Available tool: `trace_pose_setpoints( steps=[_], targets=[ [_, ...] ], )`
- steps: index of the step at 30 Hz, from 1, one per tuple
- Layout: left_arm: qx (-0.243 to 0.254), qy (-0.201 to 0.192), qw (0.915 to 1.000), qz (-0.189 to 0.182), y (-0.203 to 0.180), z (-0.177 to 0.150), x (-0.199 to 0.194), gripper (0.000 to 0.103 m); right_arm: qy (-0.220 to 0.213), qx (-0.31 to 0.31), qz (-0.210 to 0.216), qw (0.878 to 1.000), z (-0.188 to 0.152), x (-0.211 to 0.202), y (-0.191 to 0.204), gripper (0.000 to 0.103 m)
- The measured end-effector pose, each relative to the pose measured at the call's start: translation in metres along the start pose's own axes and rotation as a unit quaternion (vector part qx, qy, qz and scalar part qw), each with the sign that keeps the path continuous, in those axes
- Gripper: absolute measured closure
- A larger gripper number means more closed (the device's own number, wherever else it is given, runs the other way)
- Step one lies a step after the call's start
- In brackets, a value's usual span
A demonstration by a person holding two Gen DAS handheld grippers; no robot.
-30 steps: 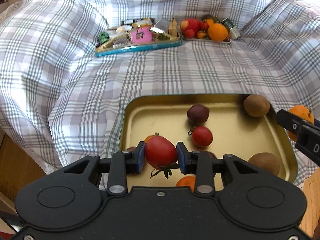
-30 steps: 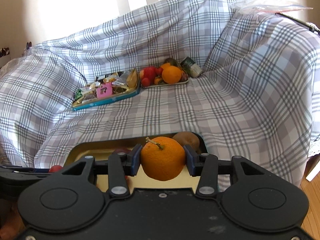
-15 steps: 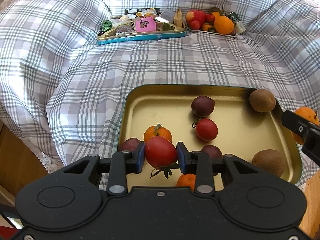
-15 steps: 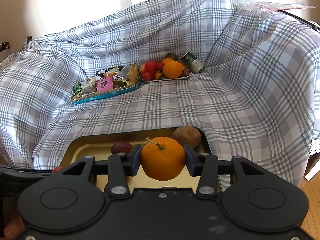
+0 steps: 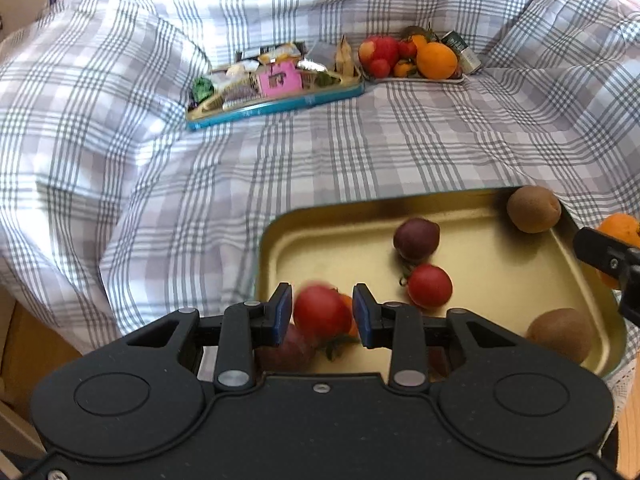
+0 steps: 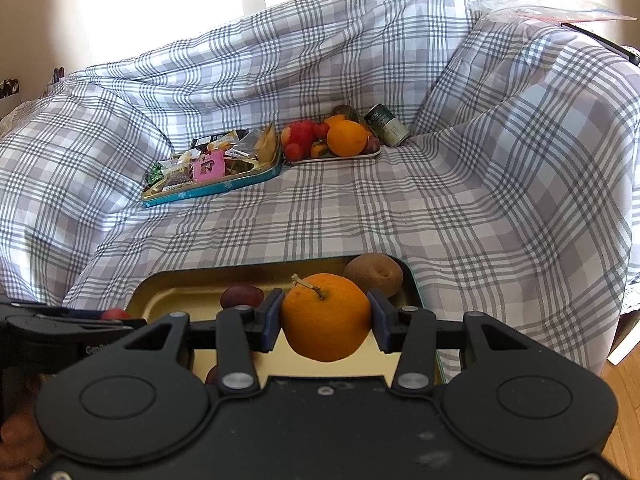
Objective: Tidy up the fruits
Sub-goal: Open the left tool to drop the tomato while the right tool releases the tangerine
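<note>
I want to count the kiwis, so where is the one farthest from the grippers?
In the left wrist view, that kiwi sits in the far right corner of the gold tray, beyond the dark plum and red tomato.

Your left gripper [image 5: 322,314] and right gripper [image 6: 325,320] are matte black plastic, with blue finger pads [image 5: 283,312], silver screws and round embossed discs.
</note>
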State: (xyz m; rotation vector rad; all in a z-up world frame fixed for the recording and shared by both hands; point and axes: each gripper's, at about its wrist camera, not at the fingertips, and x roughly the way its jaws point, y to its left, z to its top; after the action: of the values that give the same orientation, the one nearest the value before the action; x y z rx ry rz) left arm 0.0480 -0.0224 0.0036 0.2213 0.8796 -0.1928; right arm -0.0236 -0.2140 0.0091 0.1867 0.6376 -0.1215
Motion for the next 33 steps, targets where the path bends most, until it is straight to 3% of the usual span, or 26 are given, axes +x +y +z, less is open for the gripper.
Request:
trace_pose_setpoints(
  steps=[6, 33],
  targets=[
    [-0.017, -0.001, 0.9996, -0.022, 0.004, -0.001, -0.004, 0.059, -0.001, -0.003, -0.001, 1.0, 0.003, 0.003, 0.001, 0.056],
    [-0.028, 0.016, 0.9994, -0.009, -0.005, -0.011, -0.006, 0.059, 0.02, -0.019, -0.003, 1.0, 0.003, 0.029, 0.009, 0.055]
  ],
)
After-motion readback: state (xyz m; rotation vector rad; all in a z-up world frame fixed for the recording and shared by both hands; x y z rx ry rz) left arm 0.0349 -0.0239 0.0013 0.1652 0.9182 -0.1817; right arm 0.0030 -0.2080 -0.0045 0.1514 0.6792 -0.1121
